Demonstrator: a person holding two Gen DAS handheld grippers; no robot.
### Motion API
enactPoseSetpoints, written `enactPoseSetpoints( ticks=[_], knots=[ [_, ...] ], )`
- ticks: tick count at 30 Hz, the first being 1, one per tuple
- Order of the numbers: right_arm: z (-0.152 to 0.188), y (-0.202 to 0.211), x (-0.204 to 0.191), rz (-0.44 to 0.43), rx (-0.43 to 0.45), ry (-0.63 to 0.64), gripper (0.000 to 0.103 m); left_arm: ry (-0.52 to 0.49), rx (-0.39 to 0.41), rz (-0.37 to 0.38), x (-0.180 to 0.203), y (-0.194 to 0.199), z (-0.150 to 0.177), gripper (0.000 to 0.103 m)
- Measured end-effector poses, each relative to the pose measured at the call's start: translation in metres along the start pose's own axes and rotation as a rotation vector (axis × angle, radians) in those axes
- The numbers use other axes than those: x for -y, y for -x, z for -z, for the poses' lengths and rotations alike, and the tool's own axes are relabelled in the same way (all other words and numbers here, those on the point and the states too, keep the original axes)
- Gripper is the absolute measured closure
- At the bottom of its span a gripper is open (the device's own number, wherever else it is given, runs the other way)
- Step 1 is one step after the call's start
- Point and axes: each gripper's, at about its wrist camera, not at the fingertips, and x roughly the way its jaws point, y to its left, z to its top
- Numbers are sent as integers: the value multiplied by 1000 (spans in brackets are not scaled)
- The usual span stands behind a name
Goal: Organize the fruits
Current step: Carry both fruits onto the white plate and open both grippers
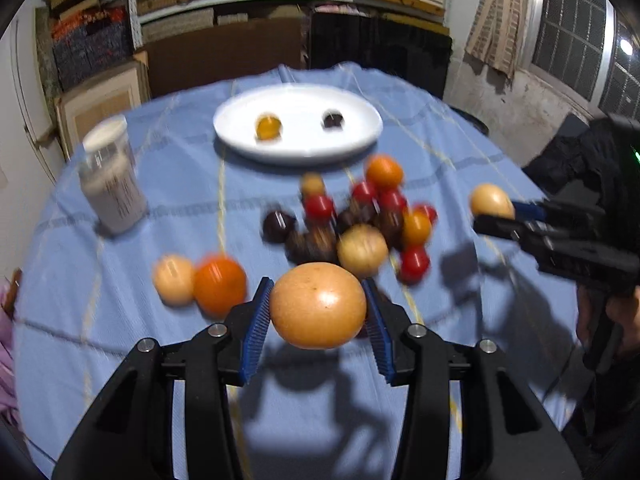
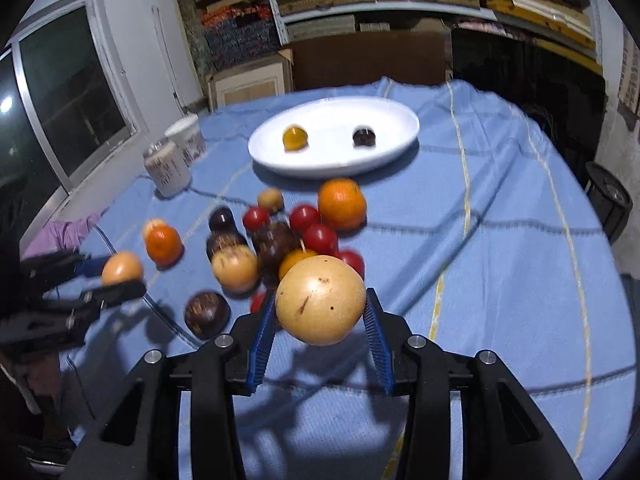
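My left gripper is shut on a tan-orange round fruit, held above the blue tablecloth. My right gripper is shut on a pale yellow speckled fruit. The right gripper also shows at the right of the left wrist view, the left gripper at the left of the right wrist view. A white oval plate at the far side holds a yellow fruit and a dark fruit. A pile of red, orange, dark and tan fruits lies in the middle.
Two white jars stand at the table's left. An orange and a tan fruit lie apart from the pile. Shelves and boxes stand behind the table. A dark round object sits off the right edge.
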Motion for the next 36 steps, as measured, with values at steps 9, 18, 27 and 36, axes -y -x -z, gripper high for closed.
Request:
enactPoseSetpoints(
  ticks=[9,18,27,36],
  knots=[
    [-84,-25,8,-5,53,29,60,18,21,-116,-15,-43,-96,59],
    [-136,-132,34,64,-51,15,59,54,-97,-151,-33,-151,-154,59],
    [-145,-187,43,142,-103,16,59,84,-157,-182,-48,-201,-160,59],
    [-135,-143,44,202,1,9,32,105,13,-251,-48,-154,-165,19]
  ],
)
